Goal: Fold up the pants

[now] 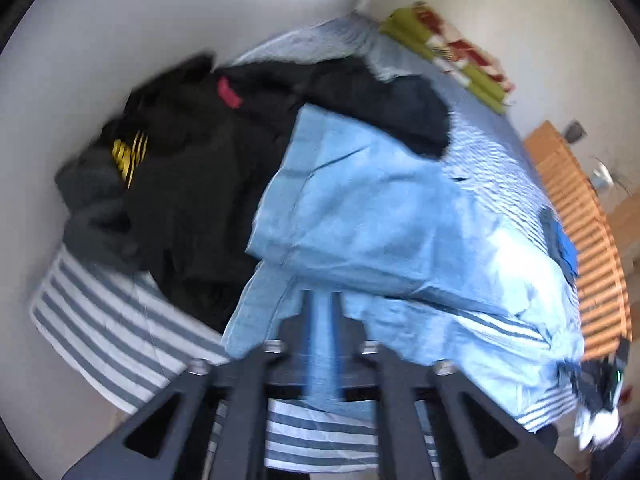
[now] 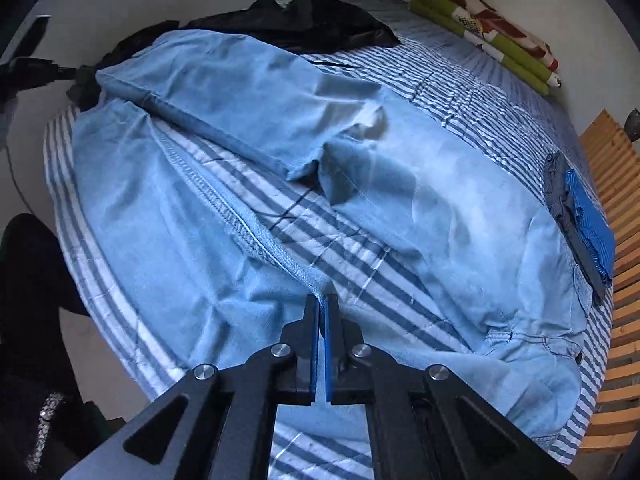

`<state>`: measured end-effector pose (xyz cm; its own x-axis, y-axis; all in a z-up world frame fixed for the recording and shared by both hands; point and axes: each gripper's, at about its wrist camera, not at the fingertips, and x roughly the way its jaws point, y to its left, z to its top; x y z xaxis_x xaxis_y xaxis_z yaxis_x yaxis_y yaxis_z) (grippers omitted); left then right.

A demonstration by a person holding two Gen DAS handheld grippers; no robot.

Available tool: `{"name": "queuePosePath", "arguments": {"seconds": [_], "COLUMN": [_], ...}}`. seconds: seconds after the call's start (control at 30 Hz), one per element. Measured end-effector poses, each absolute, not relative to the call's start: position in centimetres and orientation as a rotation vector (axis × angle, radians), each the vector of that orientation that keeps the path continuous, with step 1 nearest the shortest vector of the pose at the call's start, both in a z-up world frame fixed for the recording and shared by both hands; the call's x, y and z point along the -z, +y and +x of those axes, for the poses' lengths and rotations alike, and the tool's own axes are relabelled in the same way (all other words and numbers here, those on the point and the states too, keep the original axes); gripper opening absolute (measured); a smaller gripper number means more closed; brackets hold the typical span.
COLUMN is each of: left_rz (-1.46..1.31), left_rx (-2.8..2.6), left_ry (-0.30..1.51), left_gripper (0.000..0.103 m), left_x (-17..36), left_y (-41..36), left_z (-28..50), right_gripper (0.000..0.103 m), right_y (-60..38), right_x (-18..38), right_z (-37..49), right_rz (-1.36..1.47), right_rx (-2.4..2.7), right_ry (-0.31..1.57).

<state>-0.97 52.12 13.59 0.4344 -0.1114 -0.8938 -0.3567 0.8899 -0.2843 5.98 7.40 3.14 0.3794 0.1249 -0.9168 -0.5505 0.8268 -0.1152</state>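
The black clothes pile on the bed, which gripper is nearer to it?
Left. The left gripper grips the jeans right beside the black clothes pile; the right gripper pinches the jeans' inseam, the pile lying far beyond.

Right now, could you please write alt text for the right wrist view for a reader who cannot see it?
The right tongs are shut on the seam edge of light blue pants spread over a striped bedsheet. Dark clothes lie at the far end, and folded blue clothes sit near the right edge by wooden slats.

Both grippers angled steeply downward, left (image 1: 320, 300) and right (image 2: 322, 304) fingers nearly together.
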Motion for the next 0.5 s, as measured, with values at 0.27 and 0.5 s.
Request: {"name": "queuePosePath", "arguments": {"seconds": [0.27, 0.5], "left_rz": [-0.404, -0.27], "left_rx": [-0.15, 0.074], "left_ry": [1.13, 1.169], "left_gripper": [0.045, 0.045], "left_x": [-11.3, -12.4], "left_y": [48.7, 40.6], "left_z": [1.1, 4.4], "right_gripper": [0.002, 0.003], "right_y": [7.8, 8.4], "right_x": [-1.8, 2.0], "right_z": [-0.8, -5.6], "right_rz": [-0.486, -0.641], "right_rx": [-0.602, -0.692], "right_ry": [1.235, 1.362]}}
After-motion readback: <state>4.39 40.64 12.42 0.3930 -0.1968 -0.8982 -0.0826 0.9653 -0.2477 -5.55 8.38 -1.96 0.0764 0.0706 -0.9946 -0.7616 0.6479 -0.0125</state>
